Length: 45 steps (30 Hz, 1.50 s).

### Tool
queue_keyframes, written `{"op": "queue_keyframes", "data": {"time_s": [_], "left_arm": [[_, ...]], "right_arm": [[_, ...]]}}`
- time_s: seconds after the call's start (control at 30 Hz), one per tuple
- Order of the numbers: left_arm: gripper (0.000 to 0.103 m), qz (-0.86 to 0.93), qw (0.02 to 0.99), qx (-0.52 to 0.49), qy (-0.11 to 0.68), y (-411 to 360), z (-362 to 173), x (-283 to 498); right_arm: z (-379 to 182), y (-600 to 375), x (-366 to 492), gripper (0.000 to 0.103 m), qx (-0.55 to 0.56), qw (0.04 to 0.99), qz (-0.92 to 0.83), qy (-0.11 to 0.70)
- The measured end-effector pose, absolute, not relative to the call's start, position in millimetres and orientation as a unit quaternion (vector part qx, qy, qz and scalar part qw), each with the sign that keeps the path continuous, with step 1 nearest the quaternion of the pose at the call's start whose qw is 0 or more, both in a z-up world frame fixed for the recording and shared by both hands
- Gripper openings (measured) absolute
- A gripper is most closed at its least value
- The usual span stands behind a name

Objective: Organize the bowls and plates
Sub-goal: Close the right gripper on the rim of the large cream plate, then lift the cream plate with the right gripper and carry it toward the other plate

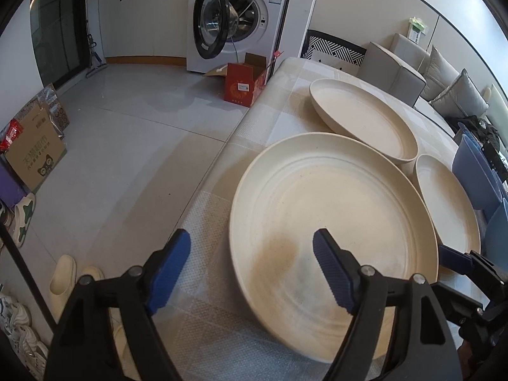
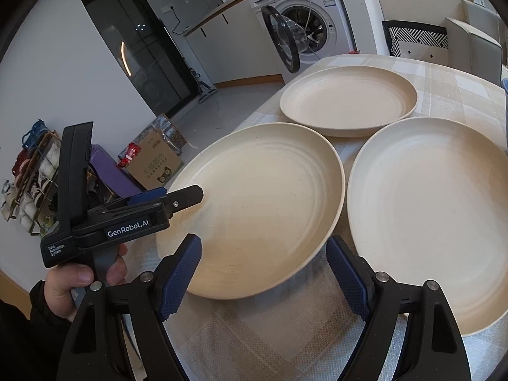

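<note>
Three cream plates sit on the checked desk (image 2: 444, 79): the near-left plate (image 2: 263, 203), the right plate (image 2: 438, 216) just beside it, and the far plate (image 2: 349, 101). The left gripper (image 1: 252, 270) has its fingers spread wide, straddling the near-left plate's rim and holding nothing. The right gripper (image 2: 263, 273) hangs wide open and empty above that plate's near edge.

The left gripper (image 1: 252, 273) has its jaws spread wide over the near plate's (image 1: 333, 222) left rim, one jaw inside, one outside above the table (image 1: 216, 222).
</note>
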<state>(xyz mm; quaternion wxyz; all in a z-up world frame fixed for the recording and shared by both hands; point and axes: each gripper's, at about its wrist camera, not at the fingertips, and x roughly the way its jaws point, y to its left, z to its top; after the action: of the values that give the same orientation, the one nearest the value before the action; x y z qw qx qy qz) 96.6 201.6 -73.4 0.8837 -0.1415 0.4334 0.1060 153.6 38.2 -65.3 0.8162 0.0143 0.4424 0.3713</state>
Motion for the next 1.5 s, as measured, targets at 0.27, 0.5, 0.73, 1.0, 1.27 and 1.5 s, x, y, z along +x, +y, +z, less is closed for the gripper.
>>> {"op": "queue_keyframes", "data": {"time_s": [0.27, 0.5, 0.73, 1.0, 1.27, 1.5], "left_arm": [[0.069, 0.115, 0.883, -0.130, 0.436, 195.6, -76.9, 104.0], [0.053, 0.115, 0.884, -0.140, 0.430, 200.3, -75.7, 100.7], [0.036, 0.109, 0.885, -0.148, 0.428, 203.0, -75.2, 102.1], [0.021, 0.114, 0.885, -0.168, 0.420, 211.9, -75.8, 96.3], [0.014, 0.121, 0.889, -0.170, 0.408, 212.1, -71.4, 86.5], [0.013, 0.128, 0.889, -0.172, 0.404, 212.9, -68.2, 81.8]], "right_arm": [[-73.2, 47.0, 155.7, 0.078, 0.004, 0.821, 0.356, 0.446], [-73.7, 51.0, 157.0, 0.075, 0.002, 0.833, 0.338, 0.439], [-75.2, 51.4, 159.2, 0.070, 0.000, 0.841, 0.327, 0.432], [-77.2, 46.4, 163.3, 0.052, 0.004, 0.849, 0.310, 0.429], [-79.1, 40.5, 164.3, 0.035, 0.001, 0.857, 0.294, 0.424], [-78.1, 37.3, 161.9, 0.028, 0.000, 0.858, 0.297, 0.419]]}}
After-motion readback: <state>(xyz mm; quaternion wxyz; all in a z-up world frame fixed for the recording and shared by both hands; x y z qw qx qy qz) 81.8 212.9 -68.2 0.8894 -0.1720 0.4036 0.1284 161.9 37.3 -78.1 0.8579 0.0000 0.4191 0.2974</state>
